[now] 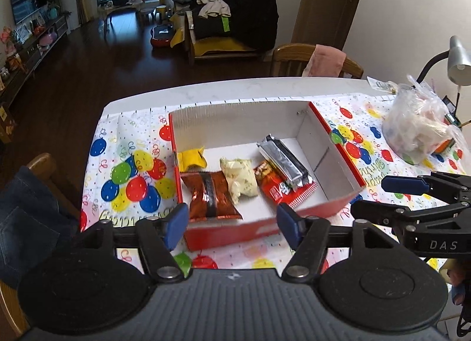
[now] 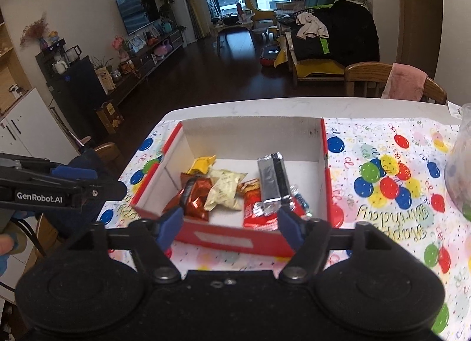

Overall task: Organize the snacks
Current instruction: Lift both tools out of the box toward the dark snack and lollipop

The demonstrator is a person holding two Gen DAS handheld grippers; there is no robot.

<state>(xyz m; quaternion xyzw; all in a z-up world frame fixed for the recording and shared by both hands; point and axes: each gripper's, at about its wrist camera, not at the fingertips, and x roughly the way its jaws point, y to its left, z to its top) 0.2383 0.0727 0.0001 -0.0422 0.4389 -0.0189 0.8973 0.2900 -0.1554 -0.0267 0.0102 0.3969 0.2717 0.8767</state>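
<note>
1. On the table (image 1: 235, 90), which is covered with a balloon-printed cloth (image 1: 129, 176), a red box (image 1: 332, 135) with white inner walls is placed, its top open.
2. Inside the box five snacks are seen lying on the floor of it: a yellow packet (image 1: 192, 160) near the left wall, a brown-red packet (image 1: 210, 193) just in front of it, a pale packet (image 1: 240, 177) in the middle, a red packet (image 1: 279, 189) to the right, and a silver packet (image 1: 284, 162) resting partly on the red one.
3. The left gripper (image 1: 232, 223) is held above the near wall of the box; its jaws are spread apart and nothing is held between them.
4. The right gripper (image 2: 231, 227) is held likewise over the near wall, its jaws wide apart and empty.
5. A clear plastic bag (image 1: 418, 129) with pale contents is placed on the cloth to the right, well apart from the box.
6. Behind the table a wooden chair (image 2: 365, 79) with a pink cloth (image 2: 404, 84) over its back is seen.
</note>
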